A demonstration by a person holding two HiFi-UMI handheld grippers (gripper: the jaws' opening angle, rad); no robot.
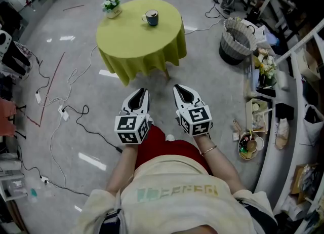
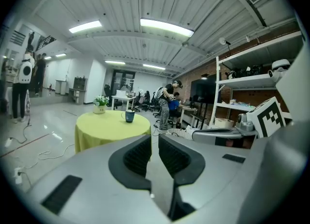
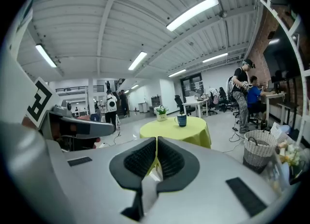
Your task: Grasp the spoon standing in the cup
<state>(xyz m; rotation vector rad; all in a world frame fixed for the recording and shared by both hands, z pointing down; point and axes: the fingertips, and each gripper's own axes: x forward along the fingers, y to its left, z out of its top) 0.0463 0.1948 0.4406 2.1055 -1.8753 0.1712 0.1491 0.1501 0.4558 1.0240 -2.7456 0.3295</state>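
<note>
Matt cloth tablecloth (image 1: 134, 40), glossy smooth floor (image 1: 202, 73), woven wicker basket (image 1: 237, 39), glossy glazed cup (image 1: 152, 18)

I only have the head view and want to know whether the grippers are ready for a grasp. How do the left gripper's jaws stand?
Observer: On the left gripper, the jaws stand a narrow gap apart, with nothing between them.
Operator: And the right one?
Observer: On the right gripper, the jaws meet at their tips, and it holds nothing either.
</note>
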